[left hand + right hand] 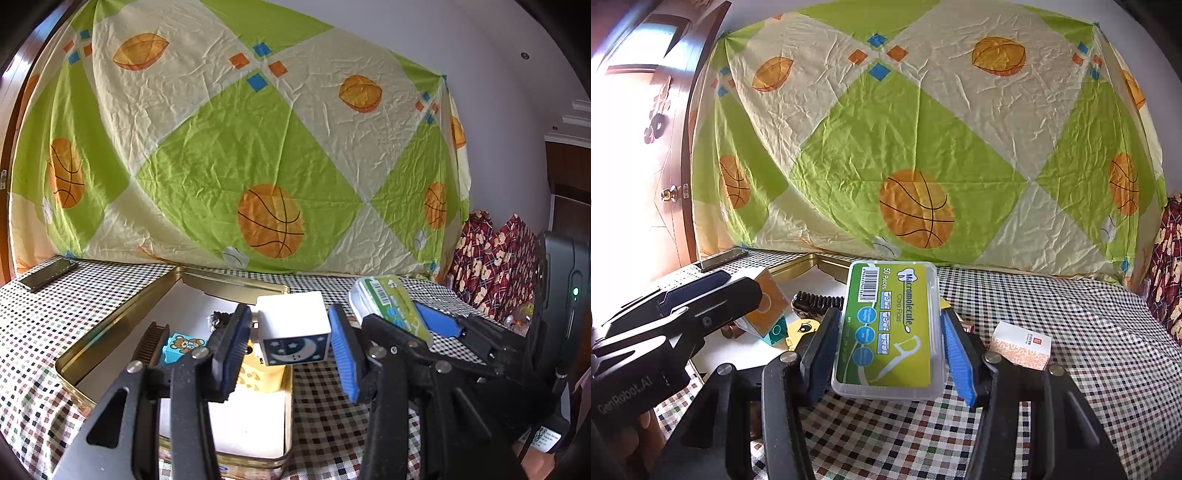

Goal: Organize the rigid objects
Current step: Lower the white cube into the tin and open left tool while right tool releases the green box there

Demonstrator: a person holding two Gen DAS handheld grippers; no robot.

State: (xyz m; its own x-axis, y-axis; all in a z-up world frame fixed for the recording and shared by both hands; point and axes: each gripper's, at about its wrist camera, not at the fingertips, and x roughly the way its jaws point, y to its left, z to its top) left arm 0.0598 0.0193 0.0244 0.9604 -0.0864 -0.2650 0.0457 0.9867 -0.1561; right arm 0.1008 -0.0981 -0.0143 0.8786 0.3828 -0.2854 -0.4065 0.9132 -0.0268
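My left gripper [290, 328] is shut on a white cube [295, 321] with a moon and stars on its near face, held above the near right corner of an open gold tin [110, 332]. My right gripper [890, 323] is shut on a clear floss box [890, 328] with a green label, held flat above the checked cloth. In the right wrist view the left gripper [742, 284] and its cube [768, 306] show at the left. In the left wrist view the right gripper [406, 319] and floss box [391, 306] show at the right.
Inside the tin lie a dark comb [149, 343], a blue bear block [181, 347] and a yellow piece [262, 376]. A small white and orange box [1021, 345] sits on the checked cloth [1071, 350]. A phone [48, 275] lies far left. A patterned sheet [240, 147] hangs behind.
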